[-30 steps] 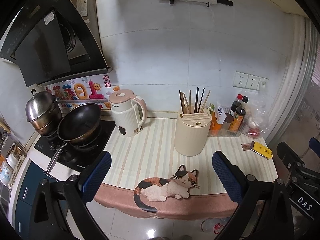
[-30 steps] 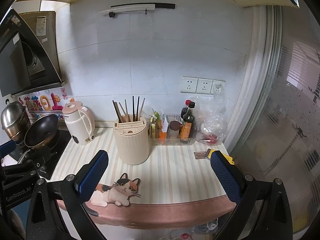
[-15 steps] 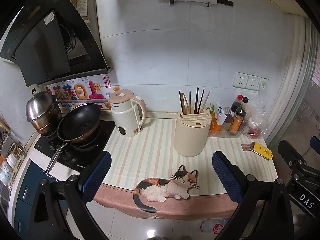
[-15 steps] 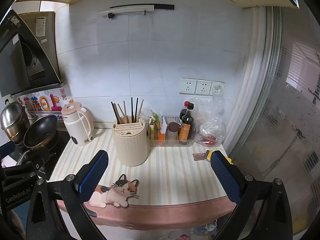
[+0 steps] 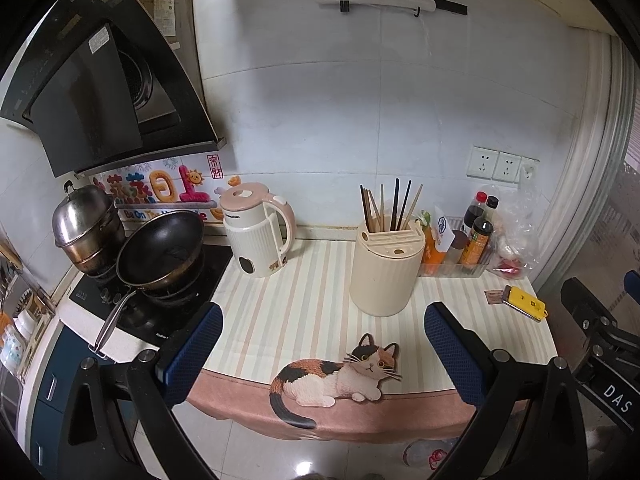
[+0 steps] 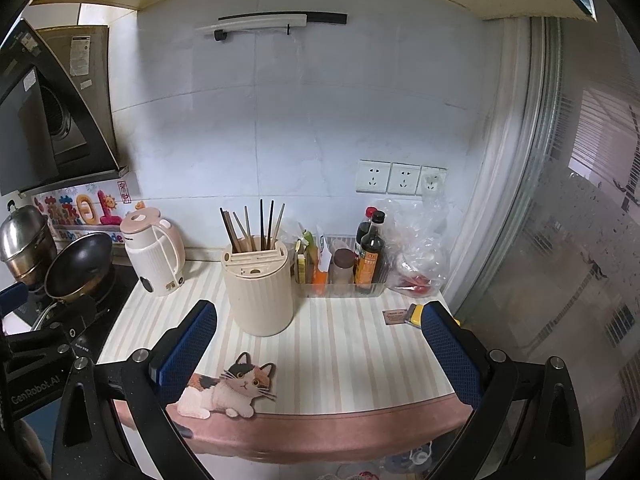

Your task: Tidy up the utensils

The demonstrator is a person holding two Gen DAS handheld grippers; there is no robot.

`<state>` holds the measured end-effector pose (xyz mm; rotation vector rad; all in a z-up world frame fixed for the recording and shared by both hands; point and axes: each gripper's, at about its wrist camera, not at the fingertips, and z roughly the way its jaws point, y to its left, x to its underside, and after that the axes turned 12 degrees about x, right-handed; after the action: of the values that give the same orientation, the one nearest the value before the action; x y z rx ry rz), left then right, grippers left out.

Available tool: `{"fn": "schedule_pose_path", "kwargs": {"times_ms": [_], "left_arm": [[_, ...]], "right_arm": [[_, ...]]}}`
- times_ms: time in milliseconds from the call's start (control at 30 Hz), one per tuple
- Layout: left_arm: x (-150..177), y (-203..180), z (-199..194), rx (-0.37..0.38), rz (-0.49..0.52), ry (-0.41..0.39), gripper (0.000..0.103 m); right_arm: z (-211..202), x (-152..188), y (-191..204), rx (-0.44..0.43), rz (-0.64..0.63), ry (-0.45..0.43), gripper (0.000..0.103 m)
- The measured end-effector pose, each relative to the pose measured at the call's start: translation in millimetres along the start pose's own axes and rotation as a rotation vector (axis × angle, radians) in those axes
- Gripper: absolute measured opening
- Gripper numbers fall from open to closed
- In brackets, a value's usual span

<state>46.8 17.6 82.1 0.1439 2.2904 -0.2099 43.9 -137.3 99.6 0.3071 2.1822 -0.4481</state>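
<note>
While both your left gripper point(image 5: 320, 352) and right gripper point(image 6: 320, 350) gape empty, wooden and black chopsticks point(image 6: 252, 226) stand ahead, upright in the ribbed cream holder point(image 6: 260, 288) for easy grasping.

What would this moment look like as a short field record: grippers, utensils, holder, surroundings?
left gripper: open, empty, short of the counter
right gripper: open, empty
utensils: dark and wooden chopsticks upright in holder
holder: cream ribbed cylindrical utensil holder on striped cat-print mat
left of holder: cream and pink electric kettle
right of holder: clear tray of sauce bottles
</note>
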Motion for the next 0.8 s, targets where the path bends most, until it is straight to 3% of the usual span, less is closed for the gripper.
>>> {"fn": "schedule_pose_path", "kwargs": {"times_ms": [800], "left_arm": [[-0.4, -0.8, 0.9, -0.002, -0.001, -0.001, 0.103]], "right_arm": [[-0.5, -1.4, 0.9, 0.002, 0.003, 0.001, 0.103]]}}
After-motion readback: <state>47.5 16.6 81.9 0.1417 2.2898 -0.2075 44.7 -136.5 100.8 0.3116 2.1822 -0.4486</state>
